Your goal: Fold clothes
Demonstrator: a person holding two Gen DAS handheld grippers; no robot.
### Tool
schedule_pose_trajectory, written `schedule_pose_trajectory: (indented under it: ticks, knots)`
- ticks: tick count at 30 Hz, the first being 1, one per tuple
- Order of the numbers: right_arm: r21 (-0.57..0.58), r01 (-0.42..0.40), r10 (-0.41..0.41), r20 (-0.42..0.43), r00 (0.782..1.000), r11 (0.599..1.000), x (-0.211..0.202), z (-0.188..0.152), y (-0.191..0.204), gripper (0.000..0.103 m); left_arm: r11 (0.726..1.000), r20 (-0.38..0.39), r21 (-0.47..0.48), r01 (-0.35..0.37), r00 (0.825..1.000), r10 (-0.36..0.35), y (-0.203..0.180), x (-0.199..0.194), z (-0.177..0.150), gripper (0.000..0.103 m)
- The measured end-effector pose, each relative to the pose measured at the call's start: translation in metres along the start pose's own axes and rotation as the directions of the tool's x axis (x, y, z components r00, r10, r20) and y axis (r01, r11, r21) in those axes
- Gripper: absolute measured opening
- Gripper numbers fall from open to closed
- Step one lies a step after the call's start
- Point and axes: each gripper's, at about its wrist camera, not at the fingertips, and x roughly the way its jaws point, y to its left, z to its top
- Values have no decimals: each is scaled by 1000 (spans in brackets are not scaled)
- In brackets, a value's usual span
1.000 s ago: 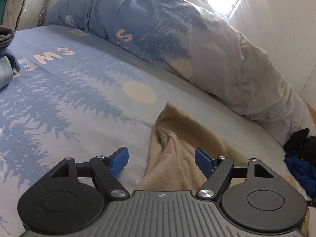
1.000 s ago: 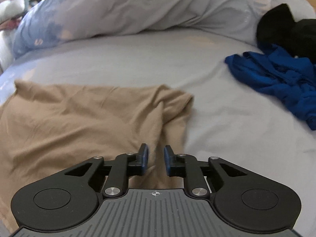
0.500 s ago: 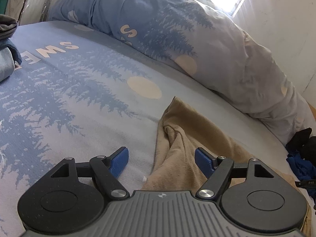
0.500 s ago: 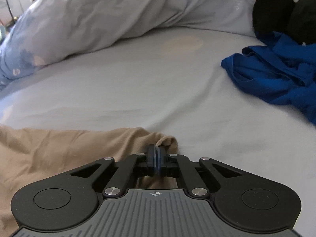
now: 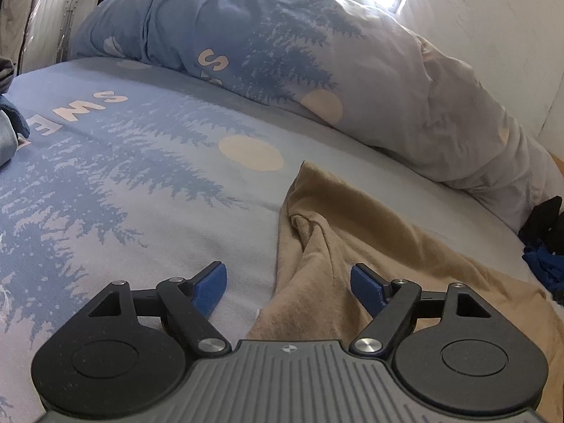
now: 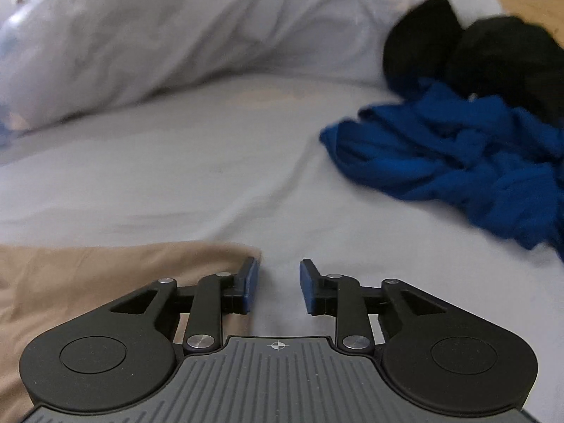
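Observation:
A tan garment [image 5: 356, 243] lies spread on the bed, its near left part bunched into a ridge. My left gripper [image 5: 287, 283] hovers open over that ridge, blue pads on either side of the crumpled edge, holding nothing. In the right wrist view the tan garment [image 6: 105, 275] lies flat at the lower left, its corner ending by the left pad. My right gripper [image 6: 278, 283] is open just past that corner, with bare sheet between its fingers.
A rolled duvet [image 5: 352, 70] runs along the far side of the bed against the wall. A crumpled blue garment [image 6: 458, 155] and black clothes [image 6: 476, 49] lie at the right. Folded clothes [image 5: 8, 130] sit at the left edge on the printed sheet [image 5: 105, 176].
My right gripper closed on the tan garment's right corner, drew it out to the right, then opened and let it go. The left gripper stayed open and shifted slightly over the bunched edge.

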Motion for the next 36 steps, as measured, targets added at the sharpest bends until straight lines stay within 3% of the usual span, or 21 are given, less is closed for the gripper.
schedule_pose_trajectory:
  ticks: [3, 6, 9, 11, 13, 15, 18, 23, 24, 25, 27, 31, 34, 36]
  knots:
    - [13, -9, 9, 14, 1000, 1000, -22, -12, 3, 34, 1000, 6, -8, -1, 1000, 1, 1, -4, -1, 86]
    - [-55, -62, 61, -18, 998, 997, -45, -42, 21, 45, 1000, 6, -4, 2, 1000, -2, 0, -9, -3, 87]
    - [-110, -70, 63, -63, 996, 991, -51, -63, 38, 45, 1000, -3, 0, 6, 1000, -6, -2, -18, -5, 87]
    - [-113, -48, 41, -65, 997, 992, -46, -71, 42, 36, 1000, -11, 7, 11, 1000, -11, -4, -26, -6, 87]
    - [-99, -30, 25, -53, 998, 995, -50, -77, 43, 19, 1000, -18, 25, 19, 1000, -19, -5, -34, -8, 88]
    - [-71, -18, 16, -31, 999, 997, -62, -81, 43, 9, 998, -23, 50, 23, 999, -22, -5, -42, -11, 88]
    - [-14, -12, 12, -15, 1000, 1000, -78, -89, 34, 8, 997, -30, 77, 8, 1000, -6, -4, -47, -15, 88]
    - [21, -4, 5, -79, 997, 1000, -67, -104, 14, 9, 999, -38, 46, -15, 999, 17, 4, -49, -16, 88]
    - [32, 8, -6, -77, 997, 999, -69, -102, 14, 15, 999, -36, 33, -7, 999, 8, 6, -50, -14, 88]
    - [41, 26, -24, -67, 998, 999, -73, -100, 14, 30, 1000, -36, 21, 2, 999, -2, 8, -51, -12, 88]
    - [62, 80, -79, -32, 996, 995, -82, -97, 16, 48, 1000, -40, 12, 10, 999, -10, 11, -51, -6, 88]
    - [47, 104, -106, 53, 993, 993, -106, -95, 33, 48, 1000, -38, -2, 17, 999, -17, 21, -50, 12, 88]
    - [-5, 29, -28, 113, 993, 1000, -123, -98, 71, 54, 1000, -45, -22, 7, 999, -8, 34, -43, 26, 89]
    - [-52, -67, 73, 133, 988, 996, -132, -103, 106, 61, 1000, -50, -25, -10, 999, 9, 42, -38, 34, 89]
